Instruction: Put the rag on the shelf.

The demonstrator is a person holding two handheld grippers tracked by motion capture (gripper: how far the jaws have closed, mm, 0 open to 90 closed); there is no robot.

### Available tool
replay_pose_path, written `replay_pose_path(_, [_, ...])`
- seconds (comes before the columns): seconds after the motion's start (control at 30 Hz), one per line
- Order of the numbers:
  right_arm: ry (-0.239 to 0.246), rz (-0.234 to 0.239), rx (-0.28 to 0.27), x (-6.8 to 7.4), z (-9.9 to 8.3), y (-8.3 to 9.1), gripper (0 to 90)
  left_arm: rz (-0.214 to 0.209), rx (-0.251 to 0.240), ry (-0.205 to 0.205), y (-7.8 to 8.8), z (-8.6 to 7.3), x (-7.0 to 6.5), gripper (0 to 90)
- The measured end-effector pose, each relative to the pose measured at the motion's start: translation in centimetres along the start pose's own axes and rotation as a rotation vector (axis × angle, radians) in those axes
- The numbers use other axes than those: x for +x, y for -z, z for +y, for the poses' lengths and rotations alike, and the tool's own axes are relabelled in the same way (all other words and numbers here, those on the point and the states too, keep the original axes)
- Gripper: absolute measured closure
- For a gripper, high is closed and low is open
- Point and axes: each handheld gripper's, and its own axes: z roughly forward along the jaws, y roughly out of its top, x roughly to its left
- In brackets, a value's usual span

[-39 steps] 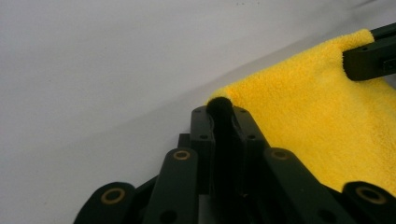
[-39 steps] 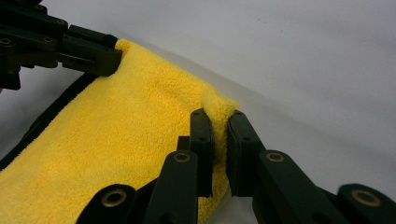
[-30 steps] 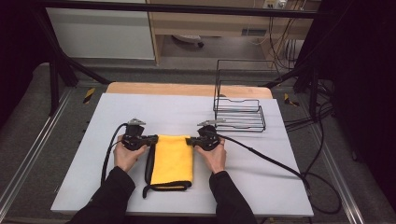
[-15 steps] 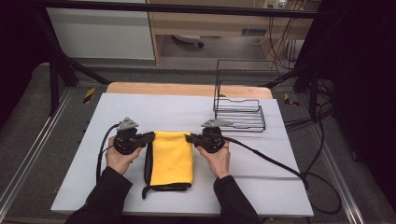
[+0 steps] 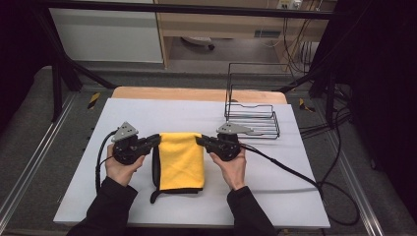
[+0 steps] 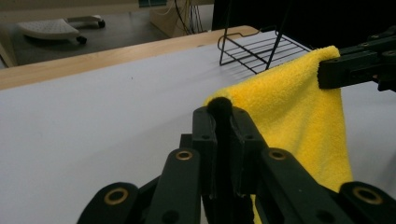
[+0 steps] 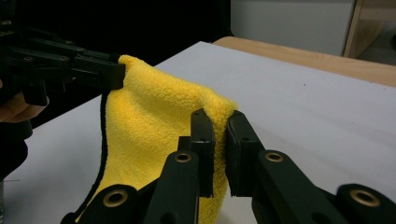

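Note:
A yellow cloth (image 5: 182, 160) with a black edge hangs between my two grippers above the white table (image 5: 147, 113); its lower end still rests on the table. My left gripper (image 5: 158, 139) is shut on the cloth's top left corner, where the black edging (image 6: 219, 105) sticks up between the jaws. My right gripper (image 5: 199, 140) is shut on the top right corner. In the right gripper view the yellow cloth (image 7: 154, 121) is pinched by my right gripper (image 7: 219, 119), with the other gripper holding the far corner. The left gripper view shows the cloth (image 6: 299, 98) draped away from my left gripper (image 6: 219, 112).
A black wire rack (image 5: 252, 110) stands at the back right of the table, just beyond my right hand. A black cable (image 5: 290, 172) trails right off the table from the right gripper. A wooden strip (image 5: 196, 93) runs along the far edge.
Both hands have risen and moved away from me, lifting the cloth's top edge off the table. The cloth now hangs stretched between the grippers.

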Motion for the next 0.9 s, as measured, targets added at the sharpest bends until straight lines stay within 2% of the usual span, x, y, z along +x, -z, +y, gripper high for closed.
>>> replay_pose_path(0.33, [0.049, -0.005, -0.066, 0.9, 1.4, 1.5, 83.6, 0.009, -0.072, -0.026, 1.4, 1.2, -1.1, 82.0])
replay_pose_path(0.43, [0.067, -0.011, -0.086, 1.2, 1.9, 1.9, 83.6, 0.0, -0.098, -0.018, 1.8, 1.6, -1.4, 82.0])
replay_pose_path(0.57, [0.092, -0.011, -0.13, 1.5, 2.9, 2.8, 83.6, 0.003, -0.131, -0.029, 2.3, 2.2, -2.0, 82.0])
replay_pose_path(0.9, [0.163, -0.05, -0.196, 2.2, 4.7, 4.7, 83.7, 0.005, -0.23, -0.046, 2.6, 3.9, -3.2, 82.0])
